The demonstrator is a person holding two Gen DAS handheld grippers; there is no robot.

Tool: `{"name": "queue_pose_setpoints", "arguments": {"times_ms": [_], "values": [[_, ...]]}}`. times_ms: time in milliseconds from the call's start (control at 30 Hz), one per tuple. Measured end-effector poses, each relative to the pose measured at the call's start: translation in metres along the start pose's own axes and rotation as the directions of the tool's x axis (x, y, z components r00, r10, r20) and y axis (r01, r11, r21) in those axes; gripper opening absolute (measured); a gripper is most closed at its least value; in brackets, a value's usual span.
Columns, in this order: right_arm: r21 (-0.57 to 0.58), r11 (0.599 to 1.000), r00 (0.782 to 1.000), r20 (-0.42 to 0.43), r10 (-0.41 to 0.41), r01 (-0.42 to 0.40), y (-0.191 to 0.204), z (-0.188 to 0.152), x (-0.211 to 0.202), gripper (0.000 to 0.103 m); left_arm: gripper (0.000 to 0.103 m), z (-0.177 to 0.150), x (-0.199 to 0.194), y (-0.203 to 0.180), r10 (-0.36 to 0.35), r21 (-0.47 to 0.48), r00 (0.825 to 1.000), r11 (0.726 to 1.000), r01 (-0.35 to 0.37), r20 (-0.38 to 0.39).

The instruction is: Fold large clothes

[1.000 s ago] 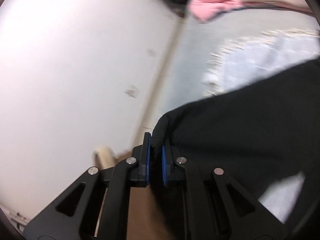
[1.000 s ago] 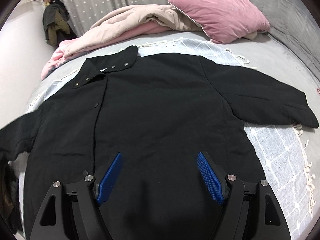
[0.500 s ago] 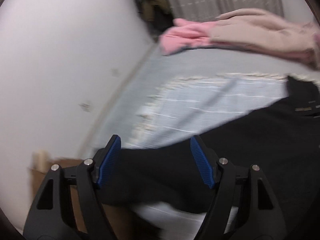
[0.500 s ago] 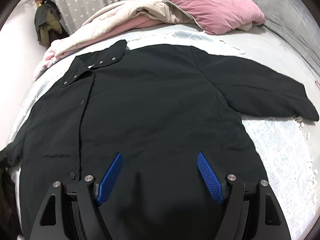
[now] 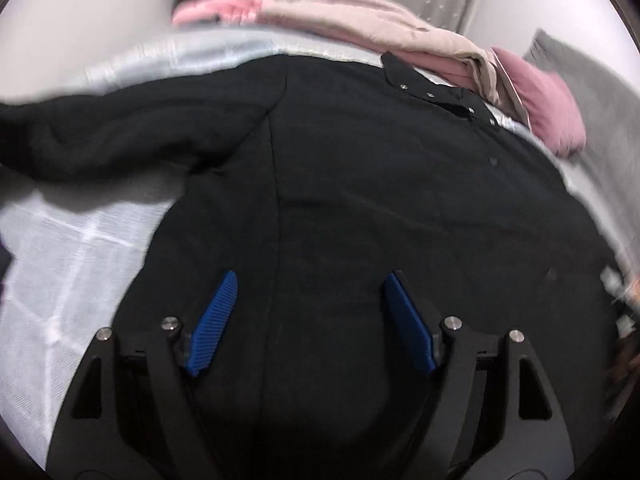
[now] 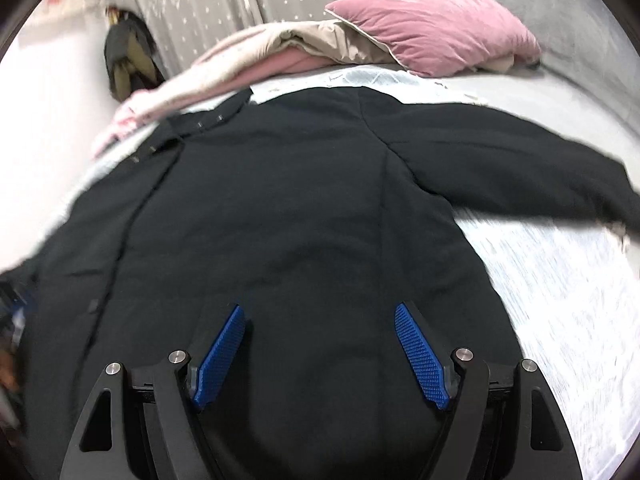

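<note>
A large black coat (image 5: 400, 200) lies spread flat, front up, on a bed. Its snap collar (image 5: 432, 92) is at the far end, and one sleeve (image 5: 120, 132) stretches out to the left. My left gripper (image 5: 310, 276) hovers over the coat's lower body, its blue pads wide apart and still opening, gripping nothing. In the right wrist view the coat (image 6: 300, 200) fills the middle, and its other sleeve (image 6: 520, 172) reaches to the right. My right gripper (image 6: 320, 307) is open above the lower hem area, holding nothing.
A pale checked throw (image 6: 560, 300) lies under the coat on the grey bed. Behind the collar are a beige and pink quilt (image 6: 260, 64) and a pink pillow (image 6: 432, 28). A white wall (image 6: 40, 100) runs along the left, with dark clothes (image 6: 128, 60) hanging by the curtain.
My left gripper let go of the black sleeve end, opened wide and swung right and down over the coat's body. My right gripper came lower and closer to the coat, staying open.
</note>
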State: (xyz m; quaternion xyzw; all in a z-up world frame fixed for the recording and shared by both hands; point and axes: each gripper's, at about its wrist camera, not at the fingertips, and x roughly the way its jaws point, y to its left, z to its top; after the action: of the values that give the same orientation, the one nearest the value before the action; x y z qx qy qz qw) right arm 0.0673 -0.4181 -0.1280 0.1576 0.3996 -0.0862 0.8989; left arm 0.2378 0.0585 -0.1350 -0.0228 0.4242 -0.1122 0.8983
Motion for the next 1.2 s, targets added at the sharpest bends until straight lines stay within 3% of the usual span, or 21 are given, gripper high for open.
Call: {"name": "queue_pose_setpoints", "arguments": {"times_ms": [67,167,267,333,400,500,567,700,800,1033,1133,1200], "values": [[0.035,0.999,0.999,-0.007,0.034,-0.034,-0.019,-0.011,-0.013,0.079,0.084,-0.003,-0.006,-0.007,0.049,0.042,0.997,0.998,-0.047,-0.057],[0.062,0.998,1.000,-0.006,0.027,-0.027,-0.039,-0.022,-0.032,0.079,0.084,-0.016,-0.022,-0.015,0.085,0.065,0.994,0.995,-0.081,-0.074],[0.117,0.992,0.999,0.010,0.038,-0.039,-0.056,-0.027,-0.051,0.079,0.084,-0.008,-0.032,-0.025,0.119,0.064,0.987,0.992,-0.113,-0.103],[0.167,0.986,1.000,0.017,-0.013,0.010,-0.067,-0.016,-0.057,0.080,0.087,0.004,-0.037,-0.029,0.100,0.026,0.991,0.995,-0.098,-0.095],[0.226,0.974,1.000,0.009,-0.024,0.022,-0.081,-0.004,-0.058,0.080,0.102,0.012,-0.043,-0.031,0.059,-0.024,0.995,0.998,-0.061,-0.080],[0.307,0.952,1.000,0.010,-0.009,0.006,-0.108,0.017,-0.060,0.080,0.103,0.017,-0.041,-0.034,-0.027,-0.067,0.997,0.998,0.022,-0.074],[0.340,0.940,0.999,0.011,-0.034,0.028,-0.126,0.029,-0.059,0.080,0.103,0.014,-0.035,-0.031,-0.030,-0.070,0.997,0.997,0.025,-0.071],[0.424,0.892,0.987,-0.025,-0.160,0.155,-0.173,0.054,-0.053,0.080,0.103,0.008,-0.028,-0.019,-0.036,-0.114,0.995,0.993,0.025,-0.096],[0.533,0.814,0.970,-0.056,-0.237,0.230,-0.221,0.063,-0.047,0.080,0.103,0.010,-0.028,-0.012,-0.054,-0.148,0.994,0.988,0.040,-0.091],[0.695,0.675,0.954,-0.055,-0.294,0.248,-0.273,0.074,-0.024,0.079,0.103,0.008,-0.025,-0.005,-0.035,-0.145,0.995,0.989,0.021,-0.094],[0.724,0.645,0.948,-0.040,-0.315,0.244,-0.282,0.085,-0.017,0.078,0.103,0.008,-0.019,0.000,-0.062,-0.167,0.991,0.985,0.042,-0.117],[0.738,0.630,0.946,-0.037,-0.323,0.244,-0.287,0.093,-0.014,0.069,0.103,0.008,-0.017,0.002,-0.075,-0.179,0.989,0.982,0.052,-0.124]]}}
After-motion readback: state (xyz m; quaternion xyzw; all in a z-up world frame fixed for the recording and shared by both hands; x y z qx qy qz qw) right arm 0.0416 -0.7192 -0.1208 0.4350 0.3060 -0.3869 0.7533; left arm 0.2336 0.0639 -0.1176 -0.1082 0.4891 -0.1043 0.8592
